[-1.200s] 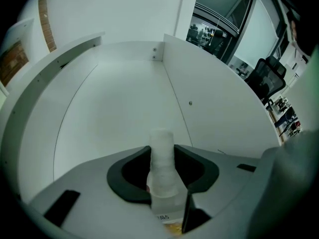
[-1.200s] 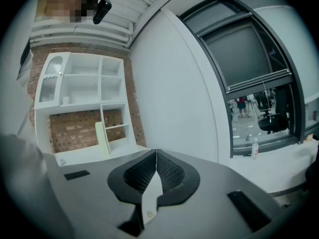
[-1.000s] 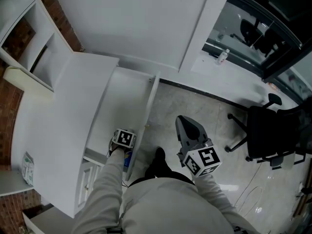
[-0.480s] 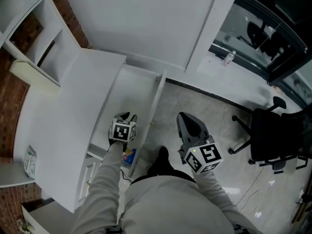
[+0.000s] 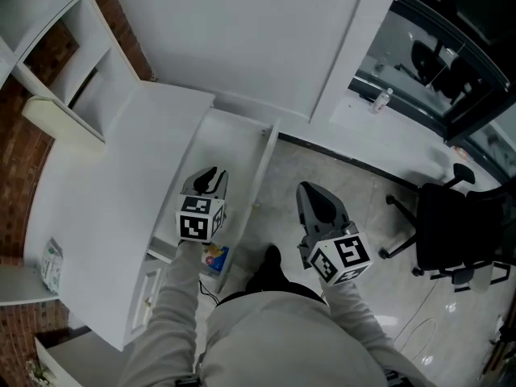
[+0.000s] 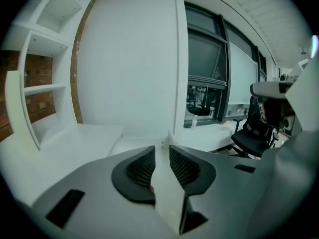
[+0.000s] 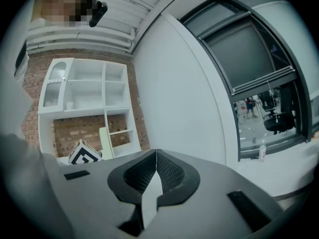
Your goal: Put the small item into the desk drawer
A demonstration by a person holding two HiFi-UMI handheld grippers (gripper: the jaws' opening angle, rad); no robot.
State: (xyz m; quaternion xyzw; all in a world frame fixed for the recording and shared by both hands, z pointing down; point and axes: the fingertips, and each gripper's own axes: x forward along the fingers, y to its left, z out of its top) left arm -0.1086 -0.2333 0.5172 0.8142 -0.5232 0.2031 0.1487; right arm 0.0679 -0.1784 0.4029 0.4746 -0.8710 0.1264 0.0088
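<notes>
The small item (image 5: 214, 258), a colourful packet, lies in the near end of the open white drawer (image 5: 260, 172) that juts from the white desk (image 5: 105, 184). My left gripper (image 5: 211, 177) hovers over the drawer a little beyond the item and apart from it. In the left gripper view the left gripper (image 6: 162, 152) shows a narrow gap with nothing in it, and its jaws are closing. My right gripper (image 5: 314, 198) hangs over the floor to the right of the drawer. In the right gripper view the right gripper (image 7: 156, 157) is shut and empty.
A black office chair (image 5: 451, 224) stands on the floor at the right. A small bottle (image 5: 384, 97) sits on the window ledge. White shelves (image 5: 56, 63) rise beside a brick wall at the left. A packet (image 5: 50, 266) lies at the desk's left edge.
My left gripper has left the small item in the drawer and moved away along the drawer, its jaws narrowing. The right gripper has hardly moved.
</notes>
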